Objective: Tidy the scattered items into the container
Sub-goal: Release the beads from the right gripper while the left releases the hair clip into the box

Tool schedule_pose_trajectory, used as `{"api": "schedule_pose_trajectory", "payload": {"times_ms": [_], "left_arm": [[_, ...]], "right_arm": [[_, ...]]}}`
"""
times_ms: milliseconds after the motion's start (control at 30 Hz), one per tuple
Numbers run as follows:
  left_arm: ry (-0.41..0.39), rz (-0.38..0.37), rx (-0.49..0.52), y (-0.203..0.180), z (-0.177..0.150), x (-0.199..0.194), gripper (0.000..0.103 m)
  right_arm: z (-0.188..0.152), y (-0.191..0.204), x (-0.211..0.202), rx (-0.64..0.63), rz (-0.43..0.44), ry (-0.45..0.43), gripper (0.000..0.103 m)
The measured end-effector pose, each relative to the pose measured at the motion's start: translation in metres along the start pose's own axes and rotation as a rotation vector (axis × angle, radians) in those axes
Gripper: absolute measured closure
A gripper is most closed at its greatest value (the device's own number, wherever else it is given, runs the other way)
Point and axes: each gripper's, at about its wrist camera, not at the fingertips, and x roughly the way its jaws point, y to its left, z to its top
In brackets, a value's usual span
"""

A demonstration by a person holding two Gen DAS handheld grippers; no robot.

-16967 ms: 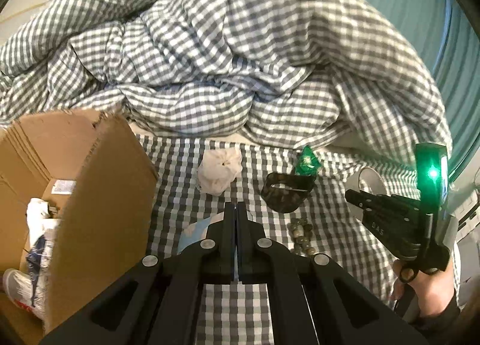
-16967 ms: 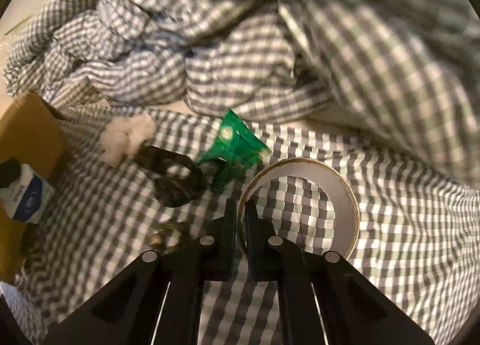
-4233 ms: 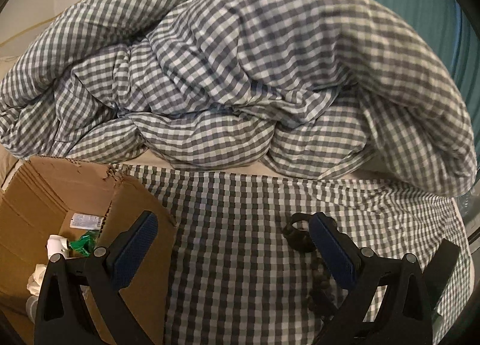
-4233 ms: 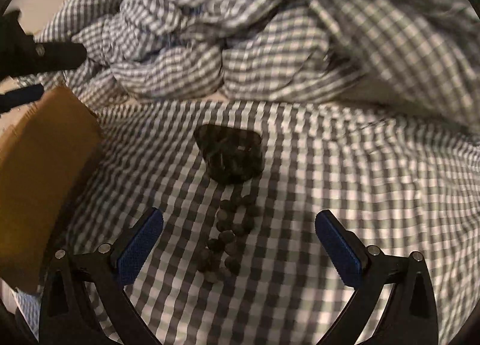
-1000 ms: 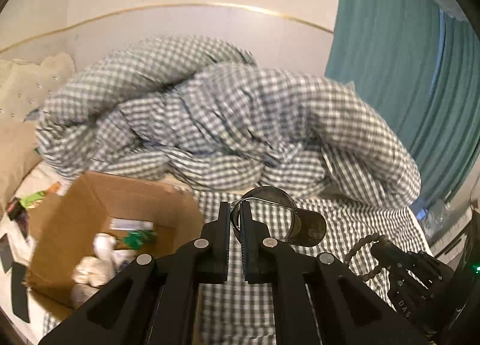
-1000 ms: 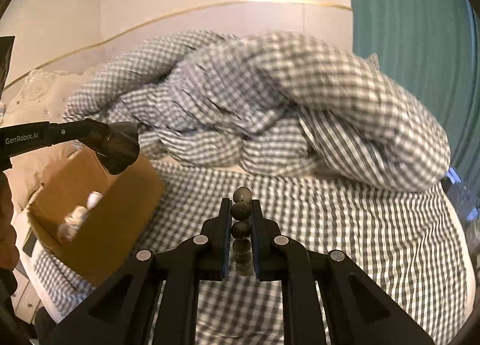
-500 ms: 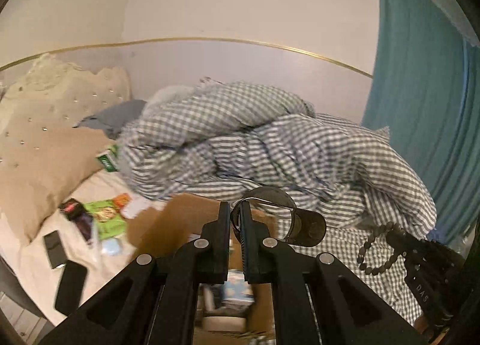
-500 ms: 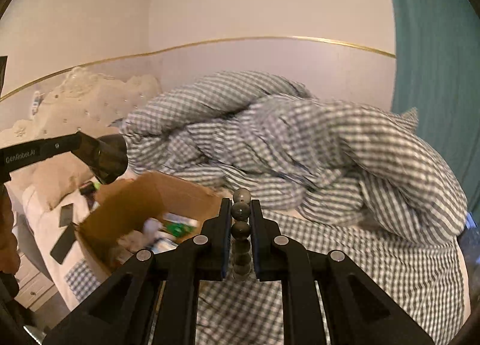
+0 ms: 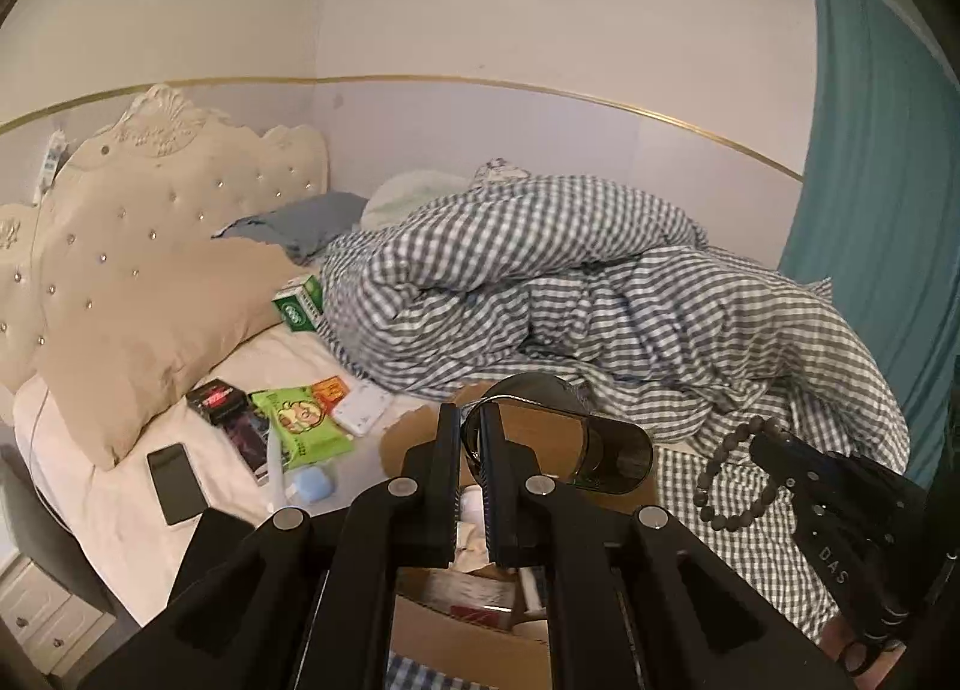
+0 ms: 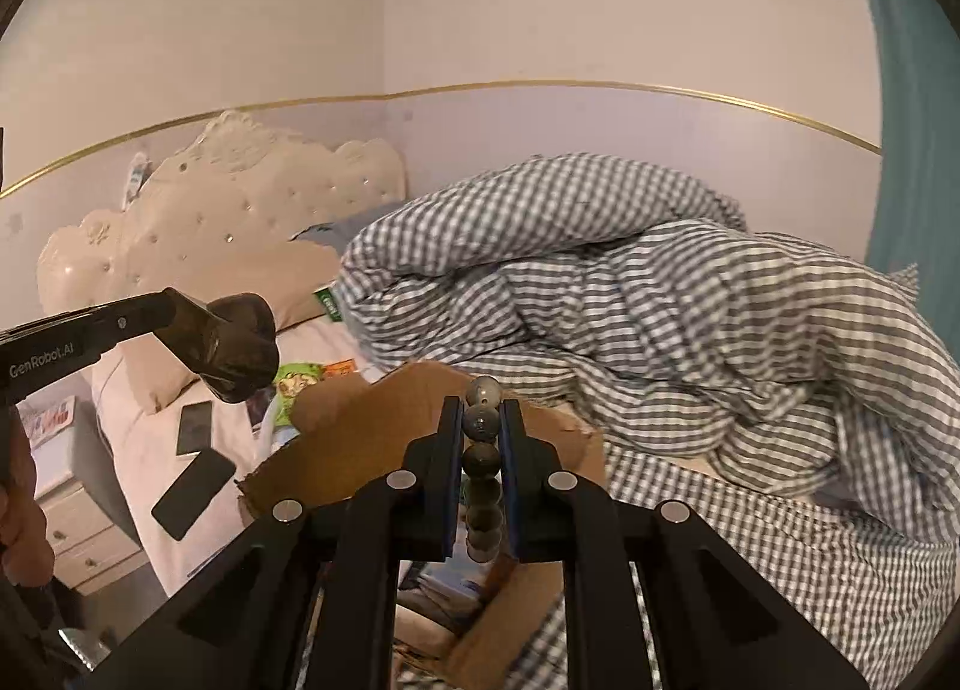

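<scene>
My left gripper (image 9: 471, 426) is shut on a dark band loop (image 9: 576, 450), held in the air above the open cardboard box (image 9: 456, 636). The box holds several items under my fingers. My right gripper (image 10: 482, 420) is shut on a string of dark round beads (image 10: 480, 462), which hangs between the pads over the box (image 10: 360, 444). In the left wrist view the right gripper (image 9: 774, 450) sits at the right with the bead bracelet (image 9: 732, 486) dangling. In the right wrist view the left gripper (image 10: 180, 324) carries the band (image 10: 240, 348) at the left.
A bunched checked duvet (image 9: 600, 294) lies behind the box. Left of the box, snack packets (image 9: 300, 426), a phone (image 9: 177, 483) and a green carton (image 9: 300, 306) lie on the white sheet by a beige pillow (image 9: 156, 318). Padded headboard (image 10: 240, 192), nightstand (image 10: 84, 534), teal curtain (image 9: 882, 150).
Both grippers have swung left and risen a little, each still carrying its item. The box has come under the fingers, and the headboard and pillow side came into view.
</scene>
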Motion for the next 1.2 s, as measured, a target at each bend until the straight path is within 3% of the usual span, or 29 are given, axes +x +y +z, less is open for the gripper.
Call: {"api": "schedule_pose_trajectory", "payload": {"times_ms": [367,400,433,500,533,667,1067,1133,1200], "left_arm": [[0.079,0.007,-0.016,0.021,-0.019,0.053,0.097],[0.088,0.007,-0.015,0.021,-0.021,0.06,0.097],[0.093,0.008,-0.014,0.021,-0.023,0.064,0.097],[0.106,0.011,-0.011,0.02,-0.028,0.072,0.097],[0.112,0.008,-0.012,0.019,-0.03,0.076,0.097],[0.131,-0.002,-0.01,0.015,-0.036,0.086,0.097],[0.18,-0.021,0.009,-0.008,-0.044,0.104,0.097],[0.186,-0.017,0.005,-0.01,-0.044,0.106,0.094],[0.188,-0.01,0.002,-0.012,-0.043,0.107,0.081]], "right_arm": [[-0.017,0.022,0.075,-0.041,0.019,0.093,0.092],[-0.019,0.02,0.078,-0.037,0.015,0.095,0.088],[-0.02,0.018,0.082,-0.034,0.011,0.101,0.08],[-0.021,0.013,0.086,-0.028,0.0,0.099,0.018],[-0.022,0.011,0.085,-0.025,-0.015,0.08,0.009],[-0.02,0.001,0.077,-0.03,-0.071,0.025,0.007],[-0.031,-0.022,0.066,-0.001,-0.106,0.036,0.007],[-0.033,-0.027,0.063,0.004,-0.113,0.037,0.007],[-0.034,-0.031,0.061,0.01,-0.12,0.039,0.007]]}}
